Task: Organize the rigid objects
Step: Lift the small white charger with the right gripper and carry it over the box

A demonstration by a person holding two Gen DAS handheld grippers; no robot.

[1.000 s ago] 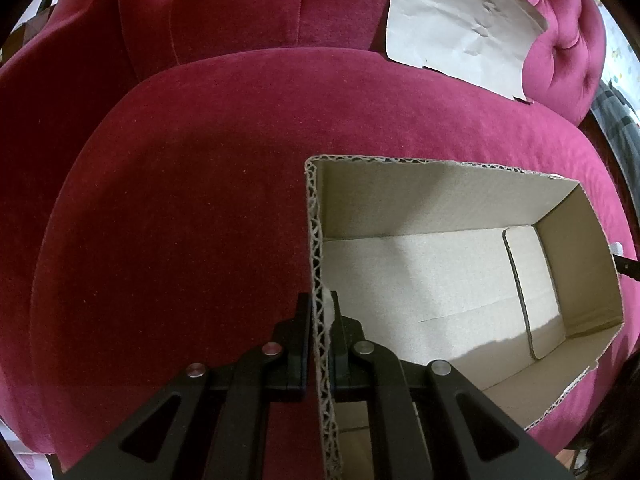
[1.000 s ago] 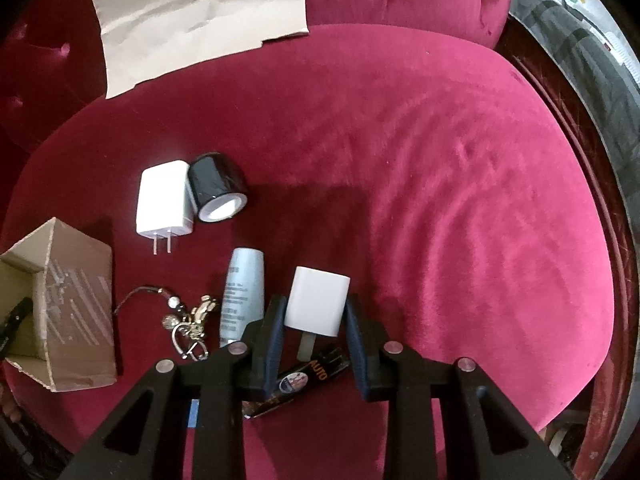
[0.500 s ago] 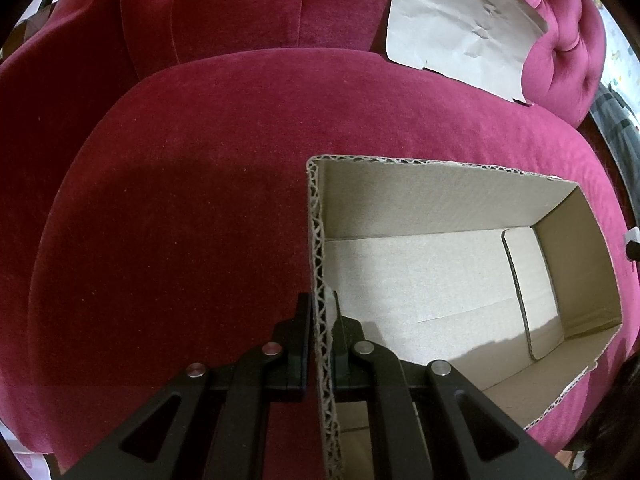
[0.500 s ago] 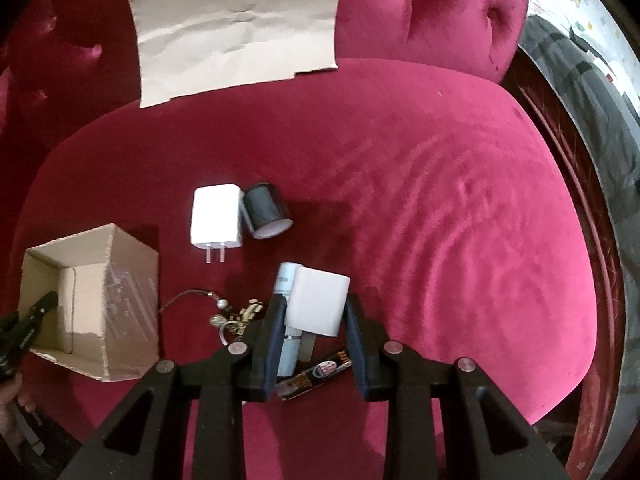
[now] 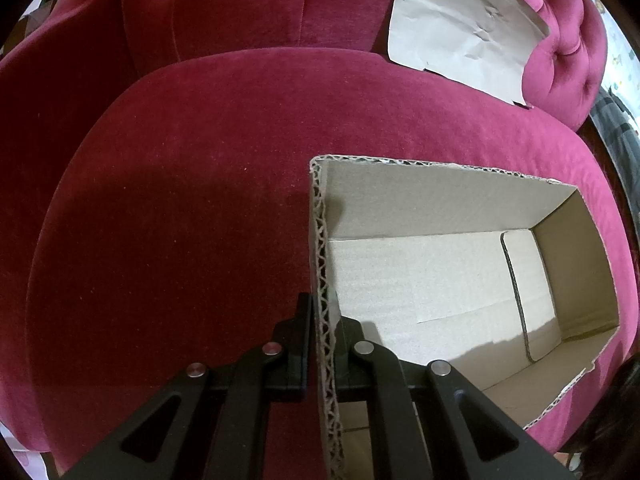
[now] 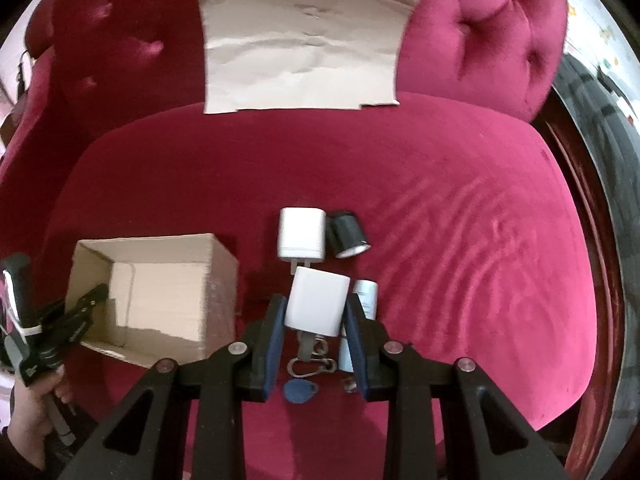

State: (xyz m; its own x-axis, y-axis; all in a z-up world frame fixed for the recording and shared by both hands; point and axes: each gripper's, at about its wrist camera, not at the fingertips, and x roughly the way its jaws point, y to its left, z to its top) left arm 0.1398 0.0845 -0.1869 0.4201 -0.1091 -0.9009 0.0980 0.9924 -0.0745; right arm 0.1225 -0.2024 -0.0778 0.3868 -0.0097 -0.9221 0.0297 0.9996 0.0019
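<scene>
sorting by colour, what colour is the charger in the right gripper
White; the charger shows best in the right wrist view.

You're working on a crimson velvet sofa.
Its seat cushion [image 6: 440, 200] bulges toward you; behind the cushion rises the button-tufted backrest [image 5: 240, 8], with a creased sheet of brown paper [image 6: 304, 44] leaning against it. Dark striped fabric [image 6: 592, 128] lies right of the cushion.

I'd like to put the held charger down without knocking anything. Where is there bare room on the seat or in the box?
The cardboard box is bare inside, its floor all free. The seat cushion is bare right of the black tape roll, and between the second white charger and the brown paper. It is crowded beneath the held charger: tube, keys, blue fob.
</scene>
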